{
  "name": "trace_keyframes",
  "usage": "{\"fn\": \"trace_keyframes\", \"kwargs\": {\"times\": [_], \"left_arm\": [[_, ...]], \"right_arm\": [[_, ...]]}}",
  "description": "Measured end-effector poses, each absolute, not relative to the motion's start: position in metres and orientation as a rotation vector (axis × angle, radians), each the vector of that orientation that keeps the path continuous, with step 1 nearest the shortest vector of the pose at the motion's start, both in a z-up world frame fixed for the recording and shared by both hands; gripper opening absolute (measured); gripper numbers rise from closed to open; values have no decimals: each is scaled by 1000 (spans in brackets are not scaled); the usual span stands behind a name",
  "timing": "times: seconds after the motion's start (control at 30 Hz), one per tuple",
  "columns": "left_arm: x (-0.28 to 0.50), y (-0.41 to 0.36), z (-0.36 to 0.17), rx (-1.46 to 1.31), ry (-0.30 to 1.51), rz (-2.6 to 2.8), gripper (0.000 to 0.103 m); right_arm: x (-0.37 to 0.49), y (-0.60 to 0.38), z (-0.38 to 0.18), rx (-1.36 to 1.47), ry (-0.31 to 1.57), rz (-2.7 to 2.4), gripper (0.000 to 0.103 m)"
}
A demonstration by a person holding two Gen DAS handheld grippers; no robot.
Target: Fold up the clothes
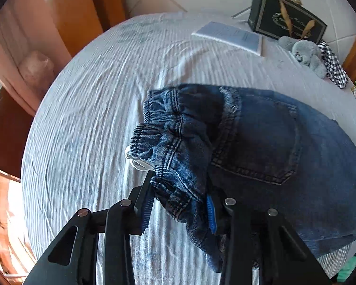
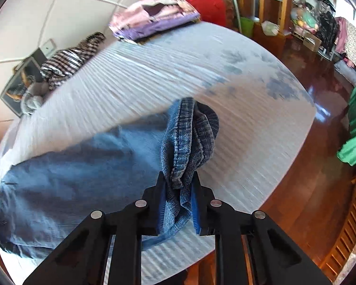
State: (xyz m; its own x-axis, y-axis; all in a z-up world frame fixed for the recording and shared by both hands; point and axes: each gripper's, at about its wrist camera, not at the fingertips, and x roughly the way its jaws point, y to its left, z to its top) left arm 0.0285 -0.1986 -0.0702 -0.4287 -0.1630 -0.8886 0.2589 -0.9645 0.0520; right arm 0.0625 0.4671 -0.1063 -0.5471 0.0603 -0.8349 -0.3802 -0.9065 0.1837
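Left wrist view: left gripper (image 1: 178,199) is clamped on the bunched elastic waistband of the jeans (image 1: 261,147), denim filling the gap between its blue pads (image 1: 146,211). Jaws stand fairly narrow, held apart only by the cloth. Waistband is lifted off the bed (image 1: 95,109); the seat of the jeans, back pocket (image 1: 256,147) up, lies flat on the striped sheet beyond the gripper, to its right.

Relative to the jeans: a white booklet (image 1: 227,36) lies farther up the bed, well apart. A grey plush toy (image 1: 303,54) sits beyond them near the bed's far edge, beside a dark box (image 1: 287,21) and a checked cloth (image 1: 333,65).

Right wrist view: right gripper (image 2: 178,201) is closed on a gathered fold of denim at the hem end of the jeans (image 2: 66,173), fabric pinched between its blue pads (image 2: 195,211). The hem bunch stands up above the fingertips; the leg runs off to the left and lies along the bed (image 2: 237,128), near its front edge. Motion blur softens the sheet.

Relative to the jeans in this view: folded purple clothes (image 2: 154,16) rest at the far bed edge, a striped garment (image 2: 68,59) at far left, and a red bag (image 2: 207,6) behind the bed.
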Motion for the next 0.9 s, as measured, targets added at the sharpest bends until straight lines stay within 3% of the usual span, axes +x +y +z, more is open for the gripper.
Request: {"fn": "trace_keyframes", "kwargs": {"times": [0.17,0.3,0.33,0.37,0.43,0.47,0.57,0.9], "left_arm": [[27,-116,-14,1436,-66,-2775,36],[19,-43,-13,1522,-149,-2966,40],[21,-26,-18,1572,-166,-2995,47],[22,-10,-23,1623,-184,-3024,63],[30,18,-43,1724,-232,-3057,73],[32,26,-50,1773,-248,-3066,73],[27,24,-67,1873,-237,-3054,73],[-10,-74,-76,1697,14,-2814,75]], "right_arm": [[51,396,-48,-1295,535,2850,18],[35,319,-55,-1492,450,2985,18],[32,303,-64,-1573,433,2990,18],[30,290,-77,-1651,404,2976,22],[29,270,-103,-1819,359,2933,42],[29,266,-114,-1878,370,2912,47],[32,263,-137,-1995,415,2856,50],[29,351,-121,-1686,574,2735,50]]}}
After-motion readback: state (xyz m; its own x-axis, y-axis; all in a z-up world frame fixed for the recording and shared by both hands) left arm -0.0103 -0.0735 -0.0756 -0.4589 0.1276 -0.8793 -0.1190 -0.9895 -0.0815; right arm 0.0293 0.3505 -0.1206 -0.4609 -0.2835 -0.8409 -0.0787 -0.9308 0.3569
